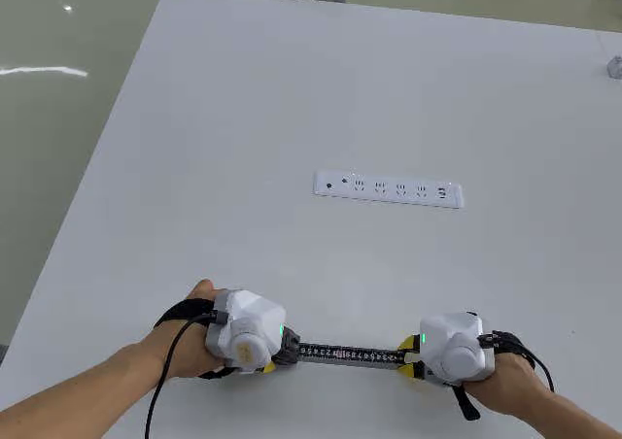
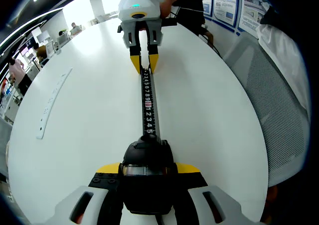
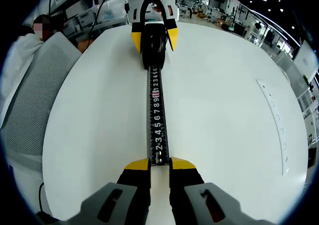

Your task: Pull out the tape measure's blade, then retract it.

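We found the tape measure case [image 2: 147, 177] glossy black plastic, its blade [image 3: 157, 115] dark and matt, the table [image 1: 292, 89] smooth, white and nearly matt.

White bench [image 1: 243, 118]: white power strip [image 1: 388, 188] lies flat near its middle, roughly parallel to the near edge; small grey object [image 1: 615, 67] at right edge.

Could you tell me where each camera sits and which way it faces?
Head view: on the headset, looking down at the table; both hands show, holding the left gripper and right gripper.
Left gripper view: on that gripper, facing the right gripper; own jaws clamp the tape measure case.
Right gripper view: on that gripper, facing the left; own jaws pinch the blade.
All share the blade.
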The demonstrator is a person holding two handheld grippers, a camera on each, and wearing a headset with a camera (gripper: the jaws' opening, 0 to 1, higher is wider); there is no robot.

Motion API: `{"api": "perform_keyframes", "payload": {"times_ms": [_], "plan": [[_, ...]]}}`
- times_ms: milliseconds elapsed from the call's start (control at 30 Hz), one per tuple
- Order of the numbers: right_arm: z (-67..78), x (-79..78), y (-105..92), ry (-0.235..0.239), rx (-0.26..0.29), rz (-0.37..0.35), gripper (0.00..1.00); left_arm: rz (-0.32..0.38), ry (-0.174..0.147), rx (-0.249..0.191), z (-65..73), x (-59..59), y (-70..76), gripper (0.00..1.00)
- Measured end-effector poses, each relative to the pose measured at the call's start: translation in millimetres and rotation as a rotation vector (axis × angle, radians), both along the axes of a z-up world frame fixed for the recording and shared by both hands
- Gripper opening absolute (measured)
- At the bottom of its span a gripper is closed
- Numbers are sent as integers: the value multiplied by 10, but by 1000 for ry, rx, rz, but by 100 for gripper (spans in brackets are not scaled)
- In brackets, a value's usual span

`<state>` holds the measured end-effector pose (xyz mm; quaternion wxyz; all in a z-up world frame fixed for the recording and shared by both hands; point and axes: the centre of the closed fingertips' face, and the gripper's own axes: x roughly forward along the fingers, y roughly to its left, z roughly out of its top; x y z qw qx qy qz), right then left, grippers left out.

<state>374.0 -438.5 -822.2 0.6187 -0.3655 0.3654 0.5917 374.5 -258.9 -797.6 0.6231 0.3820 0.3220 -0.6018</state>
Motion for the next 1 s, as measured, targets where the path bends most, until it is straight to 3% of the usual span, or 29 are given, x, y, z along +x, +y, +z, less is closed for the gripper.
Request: {"api": "perform_keyframes", "payload": {"times_ms": [1000], "plan": [[7,-13,-448,5,-41,-21,12,-5,-1,14,-16,-1,1,35]]}}
